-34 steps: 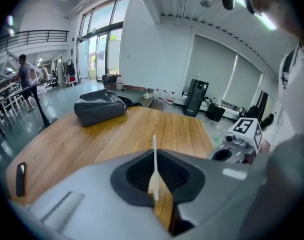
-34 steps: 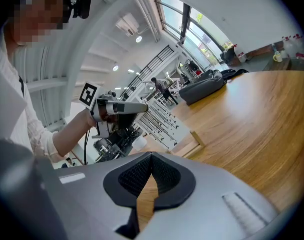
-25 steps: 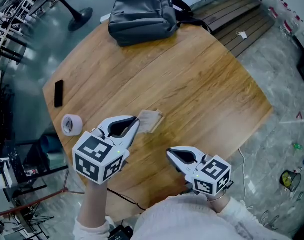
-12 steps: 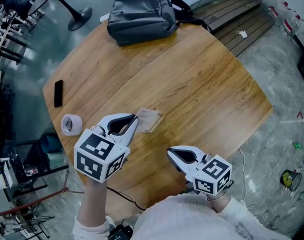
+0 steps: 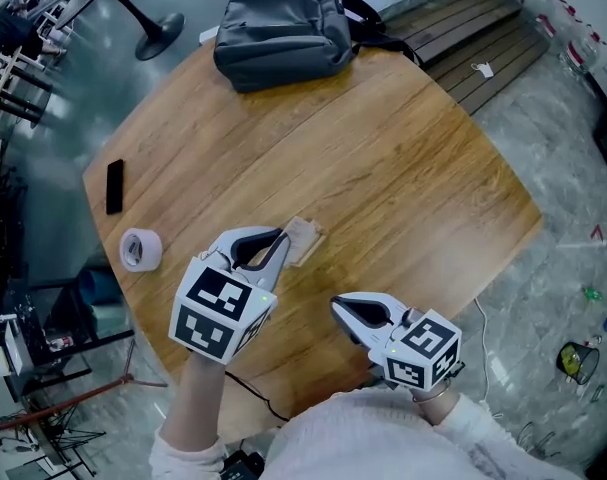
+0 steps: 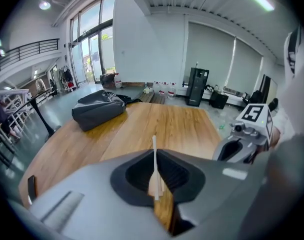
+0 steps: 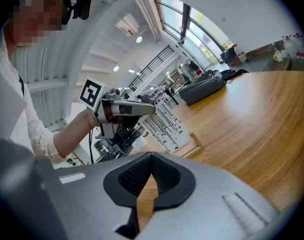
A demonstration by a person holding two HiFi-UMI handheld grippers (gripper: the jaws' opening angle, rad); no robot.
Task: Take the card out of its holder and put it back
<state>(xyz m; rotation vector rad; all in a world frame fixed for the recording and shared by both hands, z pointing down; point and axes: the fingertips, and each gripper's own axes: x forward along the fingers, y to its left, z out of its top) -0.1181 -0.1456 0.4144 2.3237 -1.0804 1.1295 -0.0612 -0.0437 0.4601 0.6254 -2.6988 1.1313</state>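
Observation:
A thin tan card holder (image 5: 303, 238) sits near the front of the round wooden table (image 5: 403, 158), one edge tilted up. My left gripper (image 5: 279, 240) is shut on its left edge. In the left gripper view the holder (image 6: 154, 143) stands edge-on between the closed jaws of the left gripper (image 6: 154, 153). I cannot tell the card apart from its holder. My right gripper (image 5: 335, 306) hovers over the table's front edge, right of the holder and apart from it. Its jaws meet with nothing between them, as the right gripper (image 7: 150, 155) shows in its own view.
A grey backpack (image 5: 283, 26) lies at the table's far edge. A roll of white tape (image 5: 140, 250) and a black phone (image 5: 114, 186) lie at the left side. A dark cable (image 5: 245, 393) hangs below the front edge.
My left gripper has shifted a little to the right and turned. The card holder in it now looks narrower and more tilted. The right gripper has not moved.

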